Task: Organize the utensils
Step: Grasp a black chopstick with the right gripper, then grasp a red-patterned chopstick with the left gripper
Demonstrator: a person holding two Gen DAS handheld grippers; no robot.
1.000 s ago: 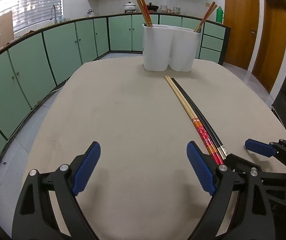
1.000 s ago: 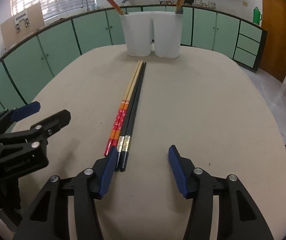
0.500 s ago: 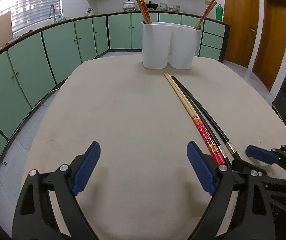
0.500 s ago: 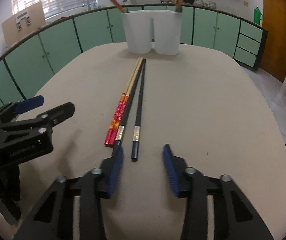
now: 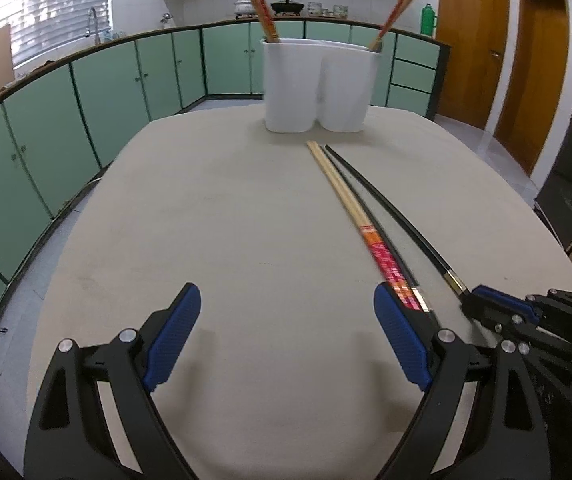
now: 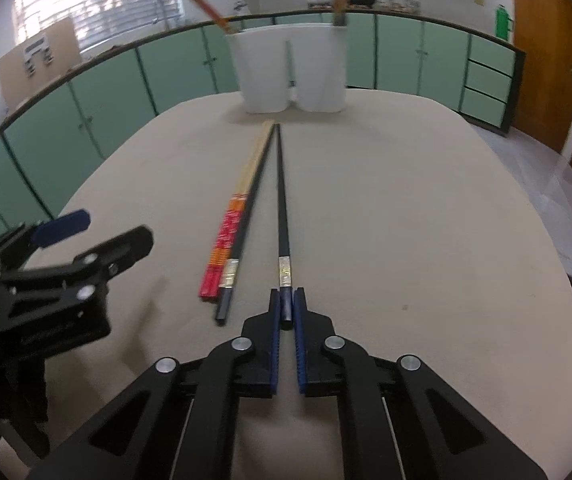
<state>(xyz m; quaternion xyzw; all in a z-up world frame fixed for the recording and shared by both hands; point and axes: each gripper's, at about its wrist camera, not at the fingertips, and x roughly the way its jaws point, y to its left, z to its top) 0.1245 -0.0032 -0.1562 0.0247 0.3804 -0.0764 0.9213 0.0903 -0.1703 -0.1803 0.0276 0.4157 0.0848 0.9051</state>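
Observation:
My right gripper point(image 6: 286, 300) is shut on the near end of a black chopstick point(image 6: 283, 216), which points at the white two-compartment holder point(image 6: 292, 74). A second black chopstick point(image 6: 246, 216) and a red-and-bamboo pair point(image 6: 230, 232) lie just left of it on the table. In the left wrist view the held chopstick point(image 5: 398, 216) runs to the right gripper point(image 5: 482, 300) at the right, and the bamboo pair point(image 5: 350, 204) lies beside it. My left gripper point(image 5: 286, 336) is open and empty above the table's near side. The holder point(image 5: 320, 84) has chopsticks standing in both compartments.
The beige oval table point(image 5: 206, 216) fills both views. Green cabinets point(image 5: 86, 96) curve around the left and back. Wooden doors point(image 5: 470, 40) stand at the right. The left gripper's body point(image 6: 46, 280) sits at the left of the right wrist view.
My right gripper has closed on one black chopstick, which has swung away from the other three at its near end. The left gripper has stayed open and nearly still.

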